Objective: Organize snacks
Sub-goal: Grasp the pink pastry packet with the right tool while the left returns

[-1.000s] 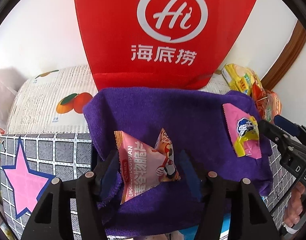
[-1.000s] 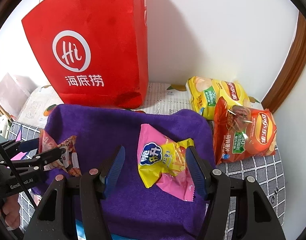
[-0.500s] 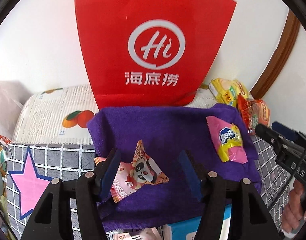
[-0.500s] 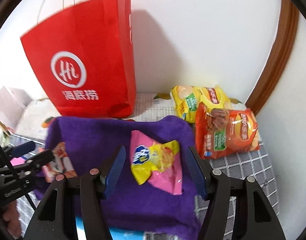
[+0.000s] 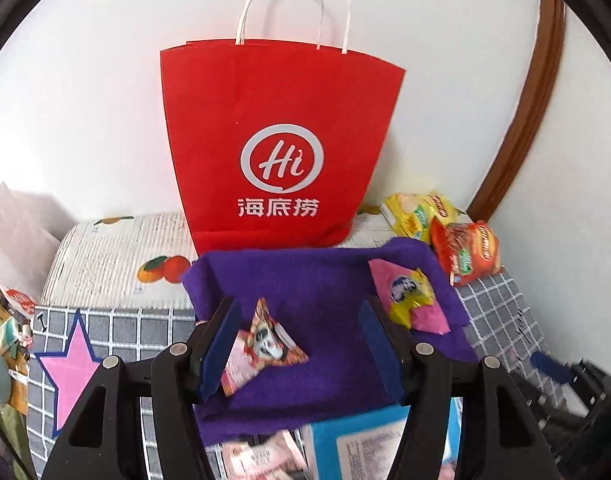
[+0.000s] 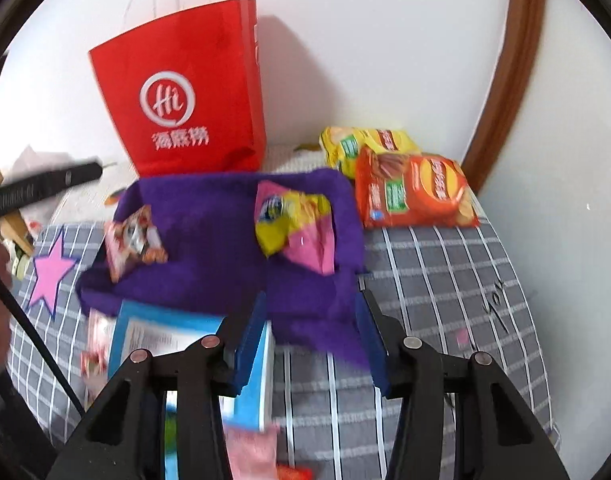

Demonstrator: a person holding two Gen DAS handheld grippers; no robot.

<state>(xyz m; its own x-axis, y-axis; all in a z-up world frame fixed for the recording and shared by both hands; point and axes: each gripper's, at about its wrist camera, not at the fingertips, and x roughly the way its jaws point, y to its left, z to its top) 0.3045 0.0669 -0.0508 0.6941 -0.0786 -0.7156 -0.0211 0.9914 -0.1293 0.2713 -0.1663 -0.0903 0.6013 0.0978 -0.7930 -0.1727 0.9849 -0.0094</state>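
Note:
A purple towel (image 5: pixel 317 296) lies on the checked surface before a red paper bag (image 5: pixel 281 148). On it lie a pink panda snack packet (image 5: pixel 265 344) at the left and a pink-and-yellow packet (image 5: pixel 409 296) at the right. My left gripper (image 5: pixel 301 348) is open above the towel, empty, the panda packet beside its left finger. My right gripper (image 6: pixel 309 340) is open over the towel's (image 6: pixel 241 240) near right corner, empty. The right wrist view also shows the panda packet (image 6: pixel 133 240), the pink-and-yellow packet (image 6: pixel 297 224) and the red bag (image 6: pixel 185 92).
Yellow (image 6: pixel 365 148) and orange (image 6: pixel 413 192) chip bags lie at the back right by the wall. A blue box (image 6: pixel 177 344) and small pink packets (image 5: pixel 257 456) lie at the towel's near edge. A pink star (image 5: pixel 69 364) marks the cloth at left. A fruit-print box (image 5: pixel 121 264) stands behind.
Both grippers have pulled back and risen away from the towel, so the whole red bag shows. The two packets stay on the towel. The right gripper now hangs over the towel's near corner.

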